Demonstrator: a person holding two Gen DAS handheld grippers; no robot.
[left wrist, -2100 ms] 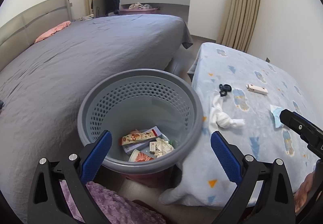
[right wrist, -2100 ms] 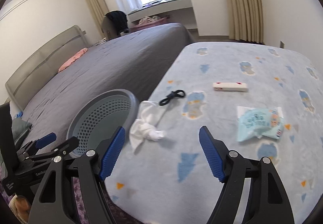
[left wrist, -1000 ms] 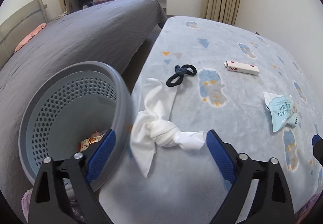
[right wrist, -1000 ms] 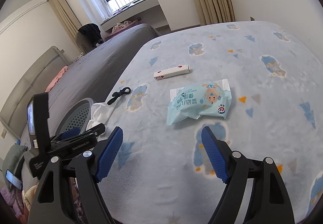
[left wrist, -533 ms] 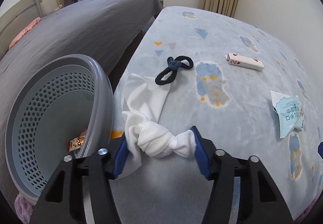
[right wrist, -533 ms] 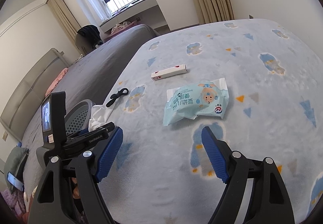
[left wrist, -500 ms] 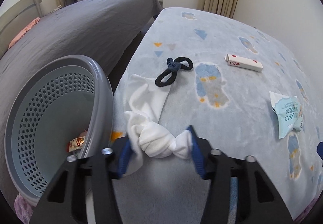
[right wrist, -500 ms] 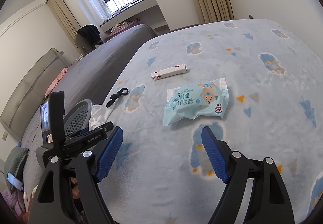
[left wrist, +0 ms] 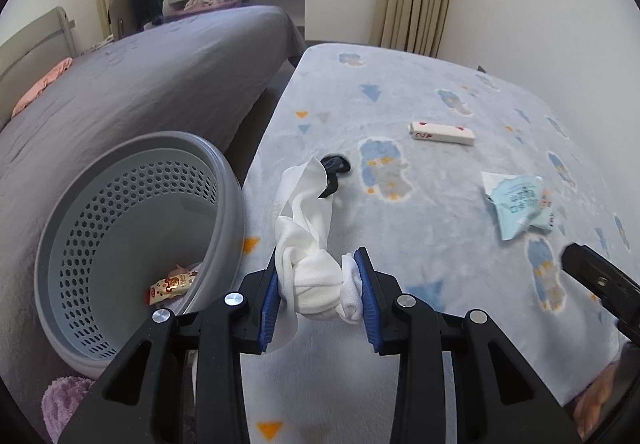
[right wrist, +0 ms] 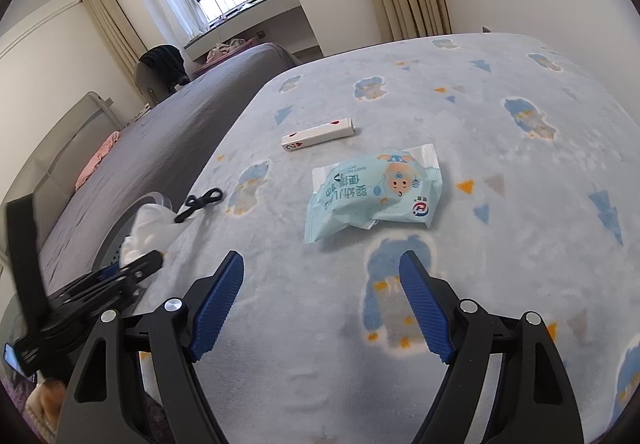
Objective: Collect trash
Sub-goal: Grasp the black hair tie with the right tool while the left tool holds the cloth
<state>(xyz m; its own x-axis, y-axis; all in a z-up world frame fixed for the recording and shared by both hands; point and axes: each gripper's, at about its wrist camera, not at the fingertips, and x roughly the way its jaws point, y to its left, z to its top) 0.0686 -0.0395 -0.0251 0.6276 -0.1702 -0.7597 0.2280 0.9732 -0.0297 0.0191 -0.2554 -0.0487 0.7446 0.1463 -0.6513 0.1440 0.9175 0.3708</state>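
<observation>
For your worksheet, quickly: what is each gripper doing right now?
Left gripper: jaws closing, pads on the knotted white cloth.
Right gripper: jaws open, nothing between them, above the blanket.

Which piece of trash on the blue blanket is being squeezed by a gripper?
The knotted white tissue. The left gripper is closing on it, pads pressing both sides. The blue wipes packet, the small white box and the black hair tie lie untouched.
</observation>
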